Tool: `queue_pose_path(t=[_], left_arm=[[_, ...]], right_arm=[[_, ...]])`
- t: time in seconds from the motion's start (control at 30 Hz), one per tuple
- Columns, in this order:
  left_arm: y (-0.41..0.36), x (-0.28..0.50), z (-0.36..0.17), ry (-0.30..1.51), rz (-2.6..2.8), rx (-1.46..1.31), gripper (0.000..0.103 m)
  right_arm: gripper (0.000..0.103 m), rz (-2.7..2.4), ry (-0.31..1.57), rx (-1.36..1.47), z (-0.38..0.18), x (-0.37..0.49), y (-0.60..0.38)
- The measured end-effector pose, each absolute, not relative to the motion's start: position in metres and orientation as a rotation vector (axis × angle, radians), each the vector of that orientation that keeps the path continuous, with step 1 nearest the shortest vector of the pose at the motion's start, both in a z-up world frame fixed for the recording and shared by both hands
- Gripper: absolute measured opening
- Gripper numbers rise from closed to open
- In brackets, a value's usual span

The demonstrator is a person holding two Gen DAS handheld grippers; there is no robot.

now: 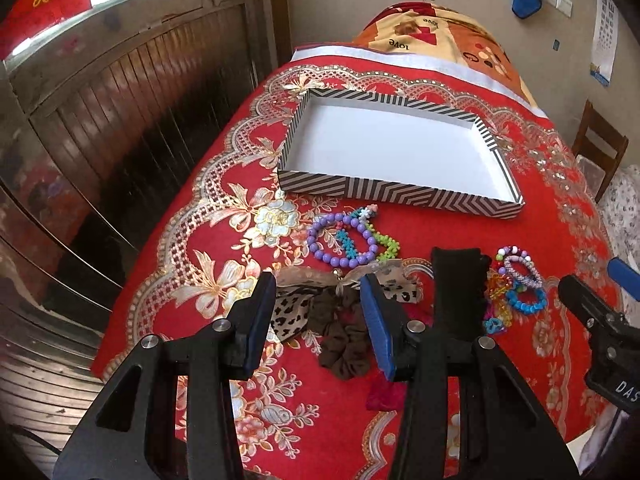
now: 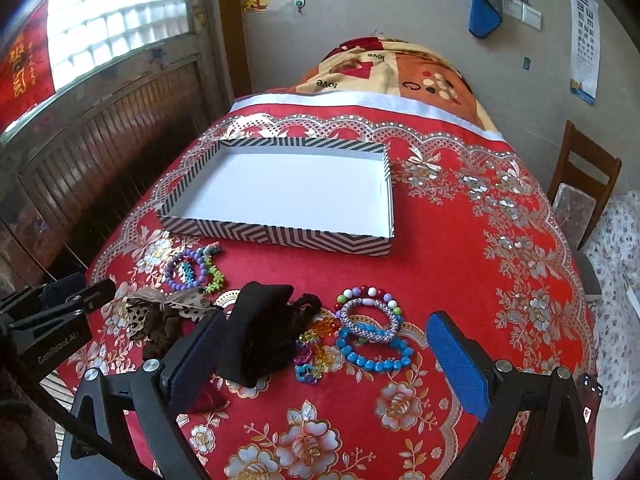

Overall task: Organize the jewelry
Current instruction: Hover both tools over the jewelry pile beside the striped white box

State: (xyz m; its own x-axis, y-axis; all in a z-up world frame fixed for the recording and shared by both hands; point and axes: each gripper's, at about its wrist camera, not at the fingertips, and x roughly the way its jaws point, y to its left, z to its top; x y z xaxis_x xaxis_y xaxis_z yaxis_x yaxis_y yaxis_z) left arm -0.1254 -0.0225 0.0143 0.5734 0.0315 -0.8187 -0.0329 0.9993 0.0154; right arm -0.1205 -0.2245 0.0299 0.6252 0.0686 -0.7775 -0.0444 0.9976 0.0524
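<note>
**Both tongs open, nothing picked up yet**

Your left tongs [image 1: 318, 322] hang wide open and empty over the brown scrunchie [image 1: 340, 334] and its leopard bow [image 1: 288, 312]. Your right tongs [image 2: 332, 350] are spread wide too, holding nothing, with the bead pile between the pads. The striped box [image 2: 280, 236] sits empty at twelve o'clock on the red worktop [image 2: 460, 240].

In the right view, the blue bead bracelet [image 2: 374, 356] lies dead centre, the white woven bracelet [image 2: 370, 320] touching it at twelve o'clock, and the black cloth [image 2: 256, 336] is at nine o'clock. The purple bead bracelet [image 1: 344, 240] rests just short of the box in the left view.

These beads look light, hard and likely slippery, so pinch across one side of a ring, not the whole hoop. The scrunchie is soft and squashy; take it at the bunched middle. The tangled bracelets may drag neighbours along.
</note>
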Motion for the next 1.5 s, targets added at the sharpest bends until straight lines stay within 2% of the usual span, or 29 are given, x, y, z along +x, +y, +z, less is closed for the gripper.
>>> queue_pose_path(t=[1.5], left_arm=[[-0.027,-0.125,0.009,0.993,0.002,-0.035,0.043]], right_arm=[[0.1,0.079,0.953,0.03,0.019,-0.118,-0.225]])
